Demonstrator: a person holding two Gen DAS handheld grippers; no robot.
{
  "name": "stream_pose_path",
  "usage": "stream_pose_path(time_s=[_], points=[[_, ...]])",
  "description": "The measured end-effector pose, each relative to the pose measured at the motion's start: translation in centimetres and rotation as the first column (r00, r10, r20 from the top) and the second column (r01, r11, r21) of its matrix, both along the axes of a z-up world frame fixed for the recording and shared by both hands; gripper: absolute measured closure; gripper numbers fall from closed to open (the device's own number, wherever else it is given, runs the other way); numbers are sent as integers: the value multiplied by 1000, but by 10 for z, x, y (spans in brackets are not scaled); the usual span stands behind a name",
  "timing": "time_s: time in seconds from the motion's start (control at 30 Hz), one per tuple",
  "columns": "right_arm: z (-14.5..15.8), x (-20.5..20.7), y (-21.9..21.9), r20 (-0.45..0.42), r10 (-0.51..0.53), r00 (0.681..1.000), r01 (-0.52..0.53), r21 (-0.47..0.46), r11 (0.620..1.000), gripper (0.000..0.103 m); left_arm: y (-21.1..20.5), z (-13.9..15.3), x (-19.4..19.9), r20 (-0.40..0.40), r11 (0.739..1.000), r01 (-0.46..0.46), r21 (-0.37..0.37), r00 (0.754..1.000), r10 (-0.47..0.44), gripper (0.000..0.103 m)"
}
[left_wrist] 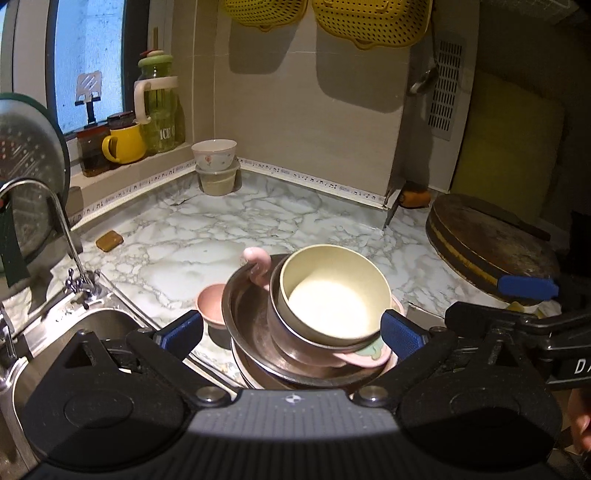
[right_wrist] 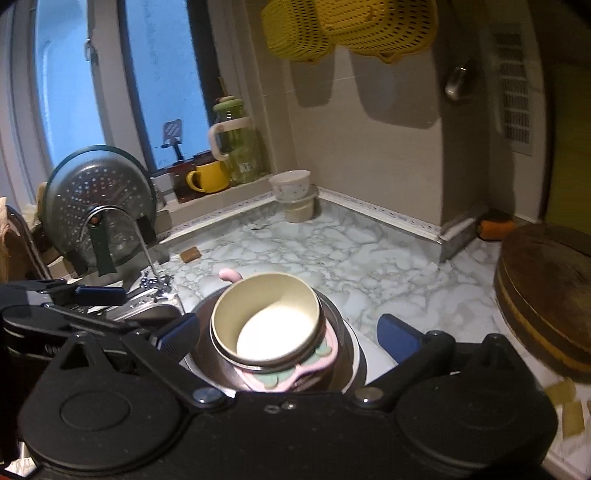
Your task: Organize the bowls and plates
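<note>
Counting two steel bowls [left_wrist: 251, 314], one cream bowl [left_wrist: 332, 295], nested.

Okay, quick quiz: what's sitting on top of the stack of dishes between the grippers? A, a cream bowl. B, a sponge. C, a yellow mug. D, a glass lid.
A: the cream bowl sits tilted at the top of the stack, nested in a metal bowl.

home kitchen; steel sink [left_wrist: 110, 321]; faucet [left_wrist: 55, 218]; marble counter [left_wrist: 258, 229]; hanging colanders [left_wrist: 369, 22]
</note>
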State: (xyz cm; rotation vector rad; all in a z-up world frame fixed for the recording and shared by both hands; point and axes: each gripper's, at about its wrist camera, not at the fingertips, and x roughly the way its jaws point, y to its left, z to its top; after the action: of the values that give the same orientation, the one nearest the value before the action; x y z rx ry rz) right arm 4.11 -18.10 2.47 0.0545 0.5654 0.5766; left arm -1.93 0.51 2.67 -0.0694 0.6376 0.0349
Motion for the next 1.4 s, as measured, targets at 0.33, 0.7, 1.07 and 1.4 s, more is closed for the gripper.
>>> stream_pose_path(time_s=[0.33,0.7,1.07,1.4], points=[[-9,-25,-5,-26,-106,994,107,29,994,0,-1,0,-15,18,1000,-21,-13,1000,21,0],[-12,-30,-4,-40,-113,993,114,27,993,0,-1,-2,-17,22,999,-18,-40,1000,18,0],[-10,-32,-3,-10,-115,993,116,17,993,0,-2,-2,-14,20,1000,-7,-29,1000,8,0],[-8,-30,-10,-4,-161,987,161,29,986,0,-4,0,-15,33,1000,-1,-20,999,2,0]])
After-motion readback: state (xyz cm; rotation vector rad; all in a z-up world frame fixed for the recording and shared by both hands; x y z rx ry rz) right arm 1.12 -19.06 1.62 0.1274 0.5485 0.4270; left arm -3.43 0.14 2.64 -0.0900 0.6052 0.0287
